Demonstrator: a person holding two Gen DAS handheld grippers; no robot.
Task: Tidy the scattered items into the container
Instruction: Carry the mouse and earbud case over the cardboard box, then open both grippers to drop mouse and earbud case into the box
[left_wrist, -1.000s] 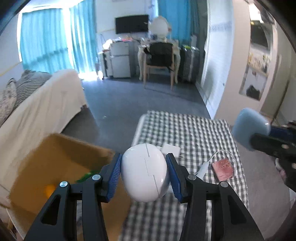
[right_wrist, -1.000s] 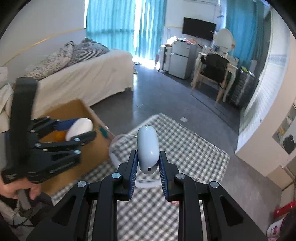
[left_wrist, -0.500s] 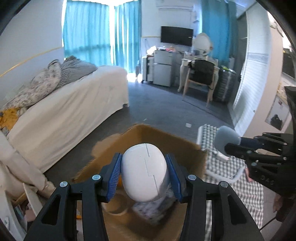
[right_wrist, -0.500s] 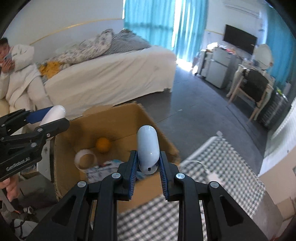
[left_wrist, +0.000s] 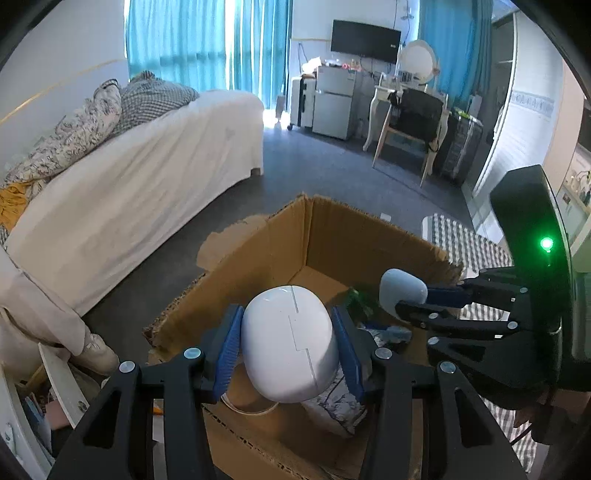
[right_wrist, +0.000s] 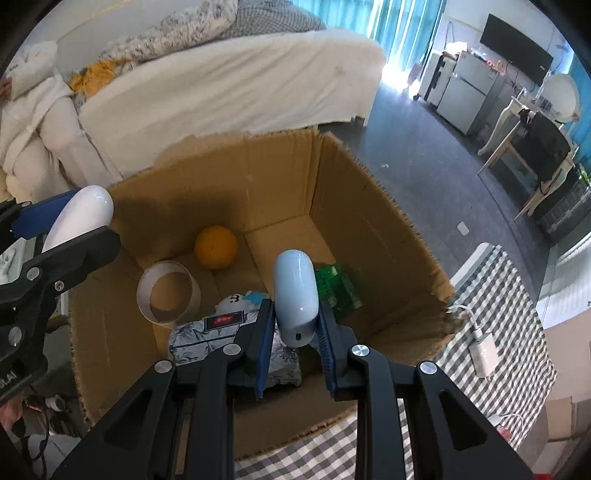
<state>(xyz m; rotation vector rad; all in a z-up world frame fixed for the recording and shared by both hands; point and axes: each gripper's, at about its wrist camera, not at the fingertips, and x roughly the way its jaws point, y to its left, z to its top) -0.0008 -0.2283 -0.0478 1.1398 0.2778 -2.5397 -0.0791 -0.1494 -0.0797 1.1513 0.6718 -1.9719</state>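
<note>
An open cardboard box (left_wrist: 332, 236) (right_wrist: 354, 184) stands on the floor. My left gripper (left_wrist: 290, 347) is shut on a white egg-shaped case (left_wrist: 291, 343) and holds it above the box's near side. My right gripper (right_wrist: 295, 332) is shut on a pale blue oblong case (right_wrist: 296, 295) and holds it over the box's middle. In the box lie an orange (right_wrist: 215, 247), a tape roll (right_wrist: 168, 291), a green item (right_wrist: 338, 286) and a floral packet (right_wrist: 207, 336). The right gripper shows in the left wrist view (left_wrist: 410, 295); the left gripper shows in the right wrist view (right_wrist: 70, 229).
A checked-cloth table (right_wrist: 498, 314) lies right of the box, with a white charger (right_wrist: 484, 350) and cable on it. A white-covered bed (left_wrist: 129, 177) stands to the left. A chair and desk (left_wrist: 413, 114) stand at the far wall. Clutter lies on the floor at lower left.
Both grippers have swung left from the table to over the box and come lower and closer to its inside. Each still holds its case.
</note>
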